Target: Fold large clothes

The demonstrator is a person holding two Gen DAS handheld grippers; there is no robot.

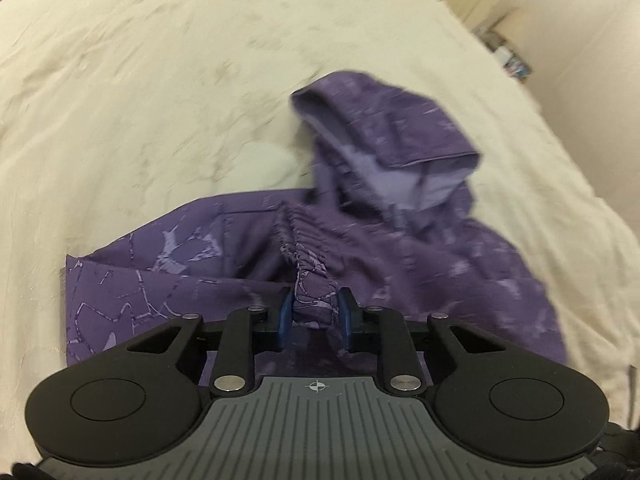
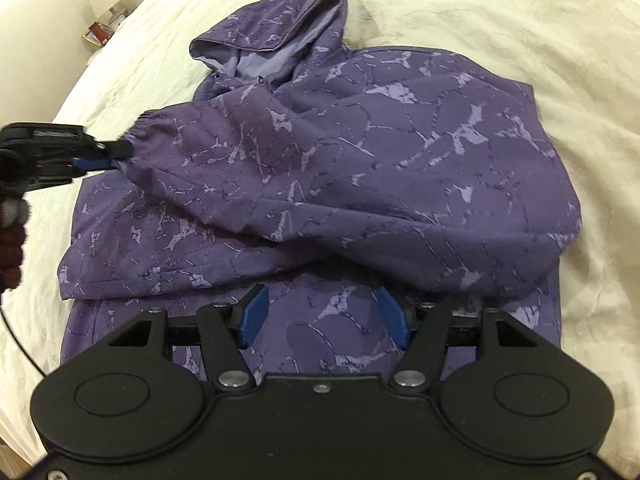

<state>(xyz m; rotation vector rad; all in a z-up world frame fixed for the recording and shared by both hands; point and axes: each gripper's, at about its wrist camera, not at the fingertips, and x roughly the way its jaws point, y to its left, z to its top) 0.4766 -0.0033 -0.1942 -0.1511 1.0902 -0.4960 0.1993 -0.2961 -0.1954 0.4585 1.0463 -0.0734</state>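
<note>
A: Where's the purple hooded jacket (image 2: 360, 152)?

B: Spread on the cream bedsheet (image 2: 500, 20), hood (image 2: 272, 36) at its far end, one sleeve (image 2: 224, 148) drawn across the body.

A: And the left gripper (image 1: 316, 312)?

B: Clenched on that sleeve's elastic cuff (image 1: 308, 264); the blue pads (image 1: 285, 316) press the fabric from both sides. From the right wrist it sits at the jacket's left edge.

A: The right gripper (image 2: 324, 316)?

B: Released, jaws apart above the jacket's near hem, nothing between the pads.
</note>
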